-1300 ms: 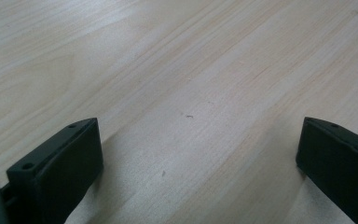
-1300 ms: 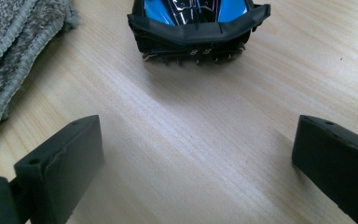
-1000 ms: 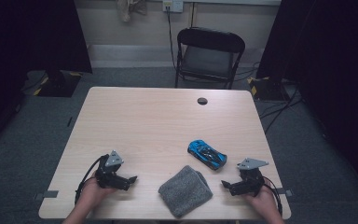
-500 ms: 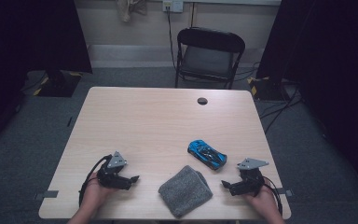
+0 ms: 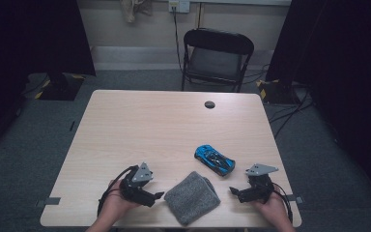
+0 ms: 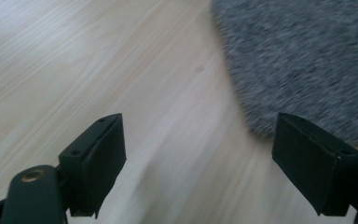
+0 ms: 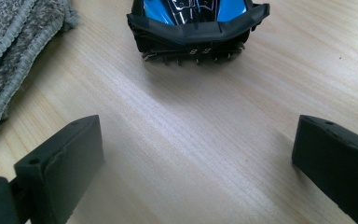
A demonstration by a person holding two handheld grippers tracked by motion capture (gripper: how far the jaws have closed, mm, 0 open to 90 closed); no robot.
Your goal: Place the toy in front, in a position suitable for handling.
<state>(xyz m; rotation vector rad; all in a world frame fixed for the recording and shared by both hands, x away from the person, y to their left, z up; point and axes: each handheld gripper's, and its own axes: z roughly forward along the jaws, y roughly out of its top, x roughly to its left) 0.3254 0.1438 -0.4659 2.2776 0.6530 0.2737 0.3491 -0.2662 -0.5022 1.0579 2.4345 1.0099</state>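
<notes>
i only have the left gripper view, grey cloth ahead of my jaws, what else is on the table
Observer: A blue toy car sits just past the grey cloth, toward the right gripper.
Operator: is the right one holding anything
Observer: No. In the right gripper view its jaws stand wide apart over bare table, with the car's end straight ahead.
Operator: anything farther out
Observer: A small dark round thing near the table's far edge; what it is I cannot tell.
</notes>
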